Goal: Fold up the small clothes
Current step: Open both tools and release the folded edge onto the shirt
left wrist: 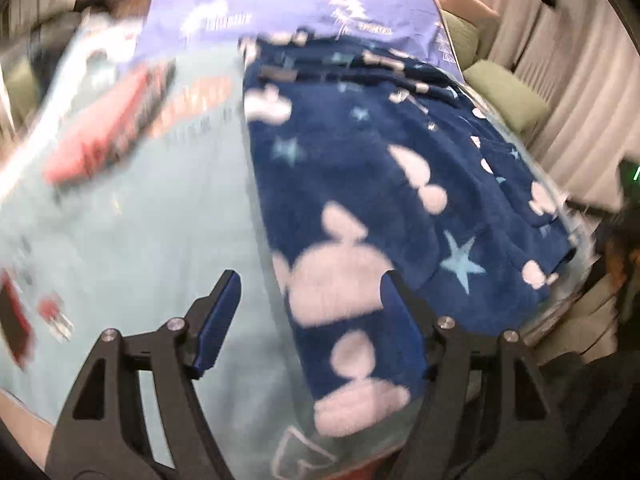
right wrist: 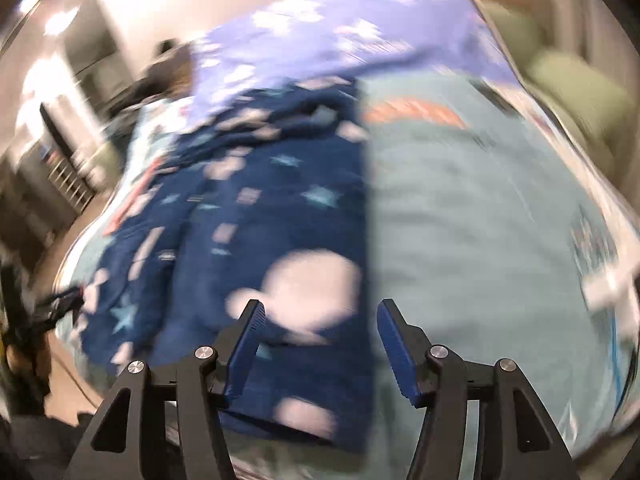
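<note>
In the left wrist view, the left tongs point(left wrist: 310, 312) stand well open with nothing gripped, straddling the near left edge of a navy fleece garment point(left wrist: 392, 200) printed with pale clouds and light-blue stars; the left finger sits over the pale blue cloth point(left wrist: 140, 240) covering the worktop, the right finger over the fleece. The garment's long axis runs from the lower centre of the frame up toward the upper centre, where a lilac printed sheet point(left wrist: 300, 4) begins. Small dark lettering on the pale cloth and white words on the lilac sheet are too blurred to read. In the right wrist view, the right tongs point(right wrist: 320, 320) are likewise parted and empty, poised over the garment's straight right edge at the lower centre, the fleece spreading left and upward, bare pale cloth to the right. Each pair looks about equally near its own side of the near hem, so a two-handed pinch there seems the likely next move. An orange patch point(right wrist: 412, 114) shows no legible writing.
</note>
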`<state>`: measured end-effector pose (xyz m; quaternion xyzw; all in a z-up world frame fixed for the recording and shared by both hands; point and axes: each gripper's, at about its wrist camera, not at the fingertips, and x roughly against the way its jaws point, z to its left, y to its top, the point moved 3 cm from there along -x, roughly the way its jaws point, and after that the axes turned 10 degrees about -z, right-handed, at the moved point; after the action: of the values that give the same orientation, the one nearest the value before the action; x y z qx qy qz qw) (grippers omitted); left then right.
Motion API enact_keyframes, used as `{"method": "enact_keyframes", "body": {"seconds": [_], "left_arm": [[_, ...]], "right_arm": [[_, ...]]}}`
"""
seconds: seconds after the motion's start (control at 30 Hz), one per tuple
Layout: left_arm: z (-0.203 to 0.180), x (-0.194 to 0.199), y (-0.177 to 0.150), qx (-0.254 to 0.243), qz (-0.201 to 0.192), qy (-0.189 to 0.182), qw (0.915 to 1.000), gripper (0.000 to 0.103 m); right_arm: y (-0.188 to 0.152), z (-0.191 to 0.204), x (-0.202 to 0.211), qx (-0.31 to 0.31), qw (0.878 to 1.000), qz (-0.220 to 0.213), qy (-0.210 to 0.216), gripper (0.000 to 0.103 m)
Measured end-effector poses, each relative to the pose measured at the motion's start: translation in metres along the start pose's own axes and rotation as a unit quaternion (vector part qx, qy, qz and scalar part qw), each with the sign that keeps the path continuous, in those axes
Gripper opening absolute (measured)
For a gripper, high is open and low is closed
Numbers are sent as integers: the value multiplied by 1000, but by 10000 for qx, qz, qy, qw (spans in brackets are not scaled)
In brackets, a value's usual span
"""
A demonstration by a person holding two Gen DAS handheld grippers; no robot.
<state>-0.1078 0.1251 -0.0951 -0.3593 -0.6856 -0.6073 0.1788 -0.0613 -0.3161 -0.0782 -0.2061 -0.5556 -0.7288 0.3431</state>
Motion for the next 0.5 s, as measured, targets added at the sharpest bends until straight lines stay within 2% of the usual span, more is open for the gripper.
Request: {"method": "enact_keyframes", "body": {"seconds": [0.1, 0.17, 0.3, 0.43, 0.5], "left_arm": [[6, -16, -17, 236, 387, -50, 9990, 73], [5, -15, -22, 184, 309, -57, 9993, 73], [1, -16, -22, 181, 350, -268, 9989, 74], [-5, -17, -23, 91, 394, -468, 9981, 74], [-6, -16, -24, 86, 400, -499, 9979, 74]], "right_arm": [[-19, -14, -12, -644, 9968, 322, 340, 60], [-33, -15, -17, -803, 9941, 475, 555, 60], [-38, -7, -22, -635, 9952, 477, 579, 61], [-38, 0, -22, -496, 9914, 692, 995, 61], [-44, 0, -20, -345, 9919, 718, 987, 61]]}}
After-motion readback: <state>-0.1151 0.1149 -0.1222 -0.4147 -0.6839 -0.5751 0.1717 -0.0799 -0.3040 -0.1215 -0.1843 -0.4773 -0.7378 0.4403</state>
